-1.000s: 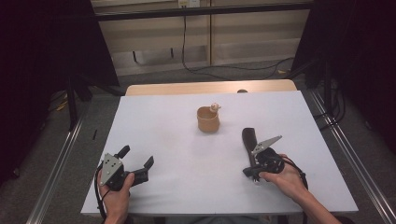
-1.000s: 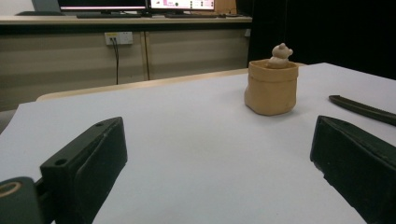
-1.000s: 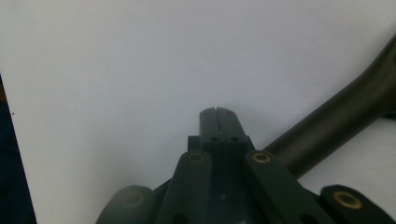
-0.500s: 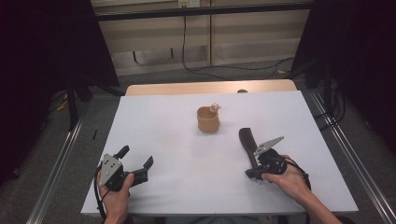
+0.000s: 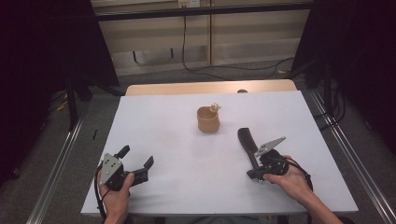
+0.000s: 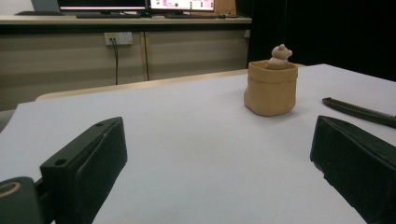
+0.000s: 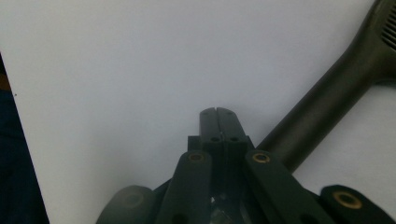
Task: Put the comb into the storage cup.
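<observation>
A tan cup with a small pale figure in it stands mid-table; the left gripper view has the cup ahead to the right. A dark, long-handled brush-like tool lies right of centre. My right gripper rests beside the tool's near end, turned leftwards. In the right gripper view its jaws meet with nothing between them, and the tool's handle runs past on the right. My left gripper lies at the near left corner, open and empty.
The white table top is bordered by a wooden strip at the far edge. Metal rails run along both sides on the floor. Dark curtains flank the space, and cables lie on the floor behind.
</observation>
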Available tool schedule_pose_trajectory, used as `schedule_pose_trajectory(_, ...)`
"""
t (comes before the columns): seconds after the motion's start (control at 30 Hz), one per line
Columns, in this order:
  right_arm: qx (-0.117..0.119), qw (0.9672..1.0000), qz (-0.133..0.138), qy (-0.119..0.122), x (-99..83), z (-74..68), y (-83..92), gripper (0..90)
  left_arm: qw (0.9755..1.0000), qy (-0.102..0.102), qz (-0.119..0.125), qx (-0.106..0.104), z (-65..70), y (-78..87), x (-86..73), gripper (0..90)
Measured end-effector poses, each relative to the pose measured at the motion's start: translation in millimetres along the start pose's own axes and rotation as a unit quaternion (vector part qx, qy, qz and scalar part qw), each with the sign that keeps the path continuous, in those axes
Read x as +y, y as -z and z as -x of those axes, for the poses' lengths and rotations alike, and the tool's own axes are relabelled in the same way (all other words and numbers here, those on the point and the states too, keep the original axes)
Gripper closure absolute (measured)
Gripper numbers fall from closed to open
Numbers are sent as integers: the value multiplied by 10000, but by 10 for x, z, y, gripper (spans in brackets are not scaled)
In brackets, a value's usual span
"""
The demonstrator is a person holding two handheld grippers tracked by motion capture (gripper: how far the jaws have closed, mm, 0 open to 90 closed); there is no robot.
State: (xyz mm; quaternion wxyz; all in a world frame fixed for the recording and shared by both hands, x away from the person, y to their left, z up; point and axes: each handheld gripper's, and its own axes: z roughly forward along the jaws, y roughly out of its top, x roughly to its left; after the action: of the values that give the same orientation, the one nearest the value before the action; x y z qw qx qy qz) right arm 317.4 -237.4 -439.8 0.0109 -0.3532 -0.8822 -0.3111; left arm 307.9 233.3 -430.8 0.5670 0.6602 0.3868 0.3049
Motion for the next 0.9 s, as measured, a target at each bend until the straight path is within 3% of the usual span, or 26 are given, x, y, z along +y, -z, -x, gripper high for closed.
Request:
schedule_pose_trajectory(0.2,-28,10000,-44,16,-5,-4,14,900,10000,76,-15,40,-24,14,-11,39)
schedule_pose_trajectory(0.37,60,10000,5,-44,-21,25,17,900,10000,20,-43,4,-25,13,-8,39)
schedule_pose_trajectory(0.9,3,9999,-16,-108,-55,66,58,900,9999,-74,-66,-35,10,-11,-7,39)
